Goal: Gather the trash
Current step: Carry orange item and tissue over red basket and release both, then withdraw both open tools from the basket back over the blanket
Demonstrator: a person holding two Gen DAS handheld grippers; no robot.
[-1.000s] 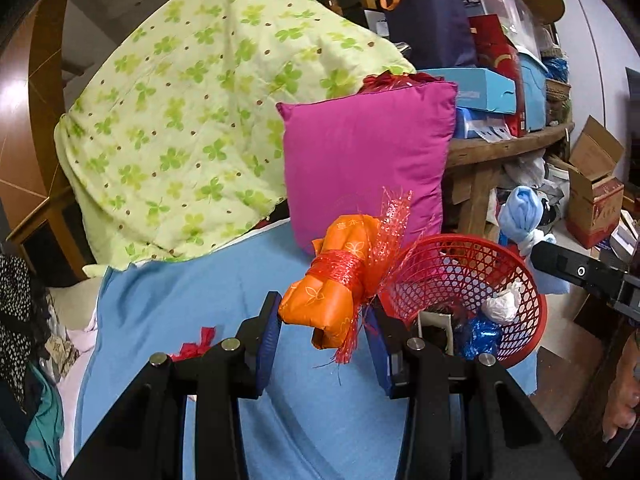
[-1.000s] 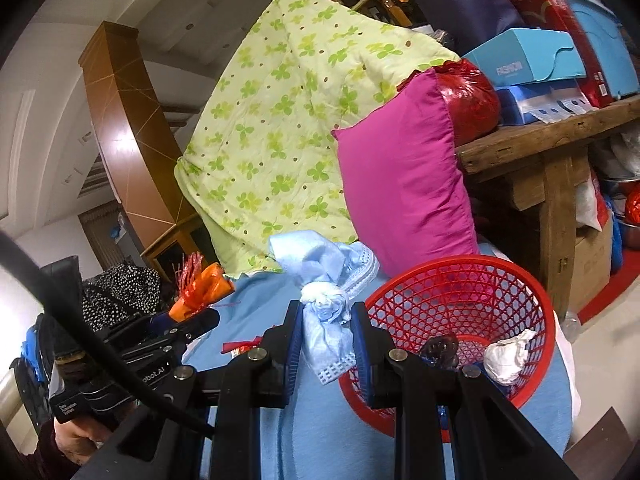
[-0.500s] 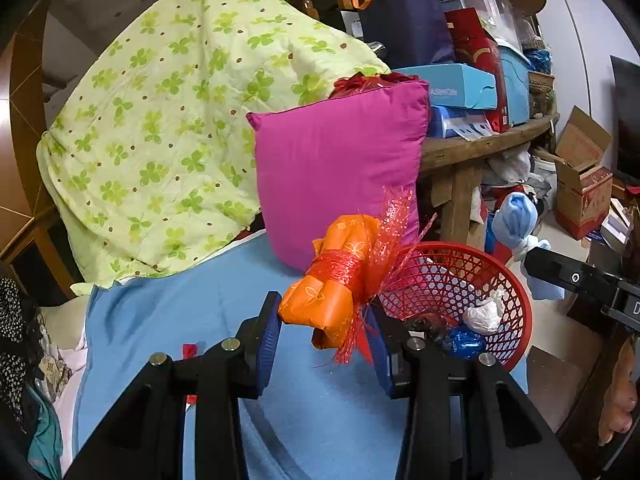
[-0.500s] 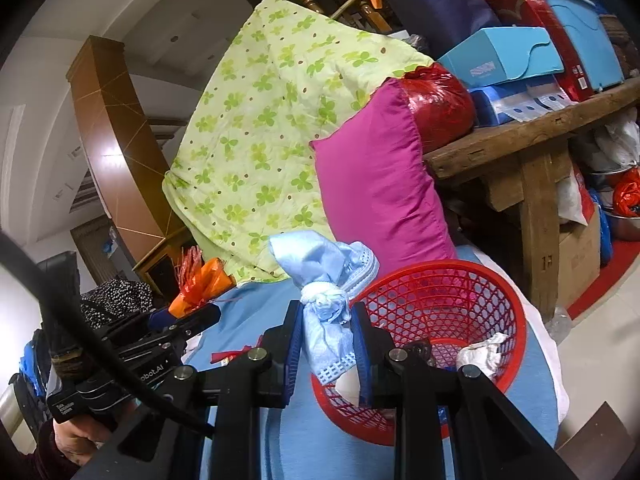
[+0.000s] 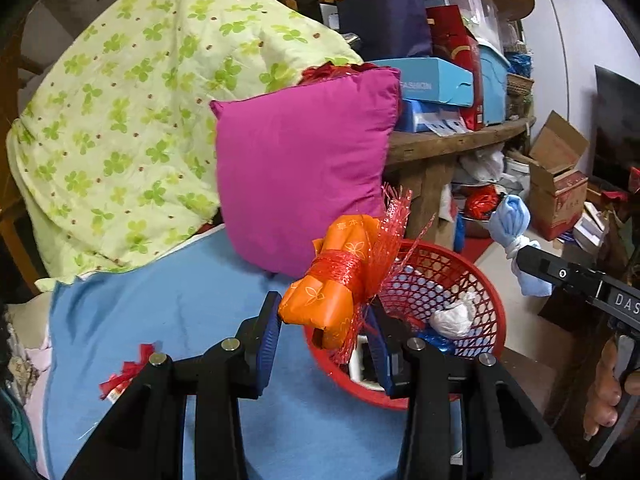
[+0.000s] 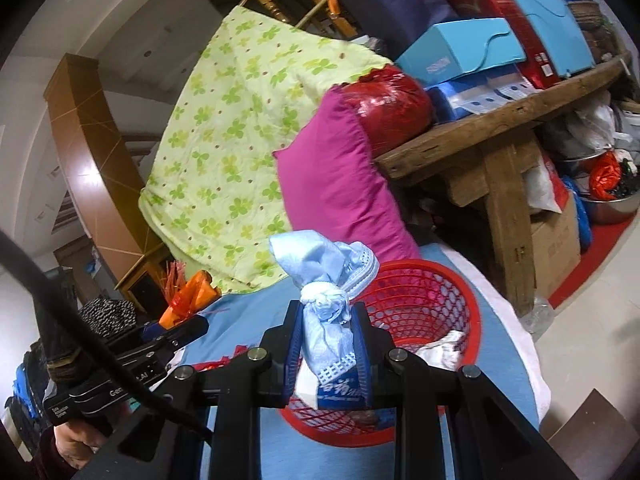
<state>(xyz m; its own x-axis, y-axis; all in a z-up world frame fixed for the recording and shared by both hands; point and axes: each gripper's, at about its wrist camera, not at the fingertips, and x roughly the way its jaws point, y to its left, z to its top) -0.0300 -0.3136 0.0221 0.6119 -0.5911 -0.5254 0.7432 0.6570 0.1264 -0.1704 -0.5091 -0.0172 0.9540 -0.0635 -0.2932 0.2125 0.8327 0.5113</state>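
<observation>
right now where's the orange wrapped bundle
In the left wrist view the orange bundle is clamped in the left gripper, held at the near rim of the red basket, in front of the pink pillow.

Magenta pillow [image 5: 300,168] against clover-print quilt [image 5: 132,120]

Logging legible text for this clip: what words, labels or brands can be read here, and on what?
"FASHION" on the light blue box on the wooden table.
"DAS", cut off by the frame edge, on the right gripper body in the left wrist view.
Chinese characters on the orange bundle and the light blue bundle: too small or blurred.
Left gripper body print: partial, unclear.
</observation>
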